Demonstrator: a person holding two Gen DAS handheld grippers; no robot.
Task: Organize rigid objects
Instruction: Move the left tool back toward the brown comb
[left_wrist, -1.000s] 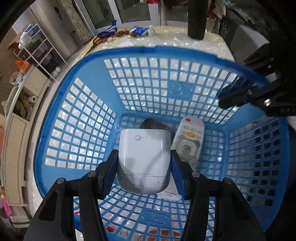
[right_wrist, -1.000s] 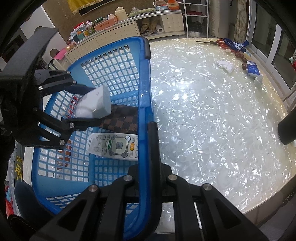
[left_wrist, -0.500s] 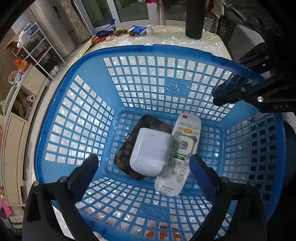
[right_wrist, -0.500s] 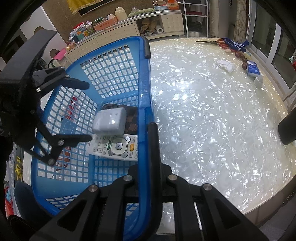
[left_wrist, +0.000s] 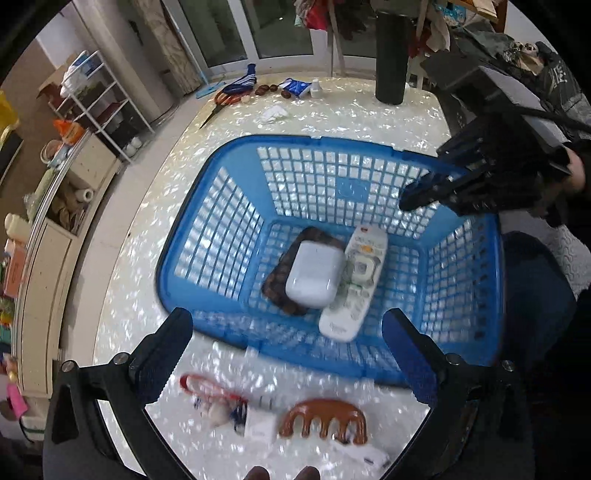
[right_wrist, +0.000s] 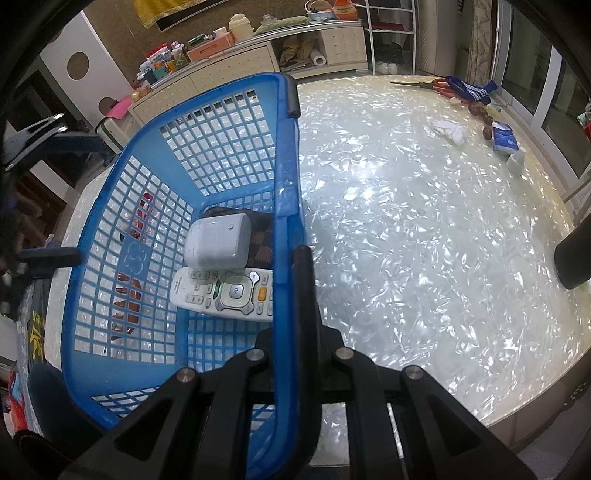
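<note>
- The left gripper (left_wrist: 291, 354) hangs above the near rim of the blue basket (left_wrist: 236, 147), its fingers wide apart and holding nothing.
- The right gripper (right_wrist: 295, 254) is closed on the basket's rim, probably to keep it steady.
- Inside the basket, the white case (left_wrist: 314, 273) lies on a brown wallet (left_wrist: 275, 290), beside the remote (left_wrist: 356, 288).
- A brown comb (left_wrist: 323, 424) waits outside the basket, likely next.
</note>
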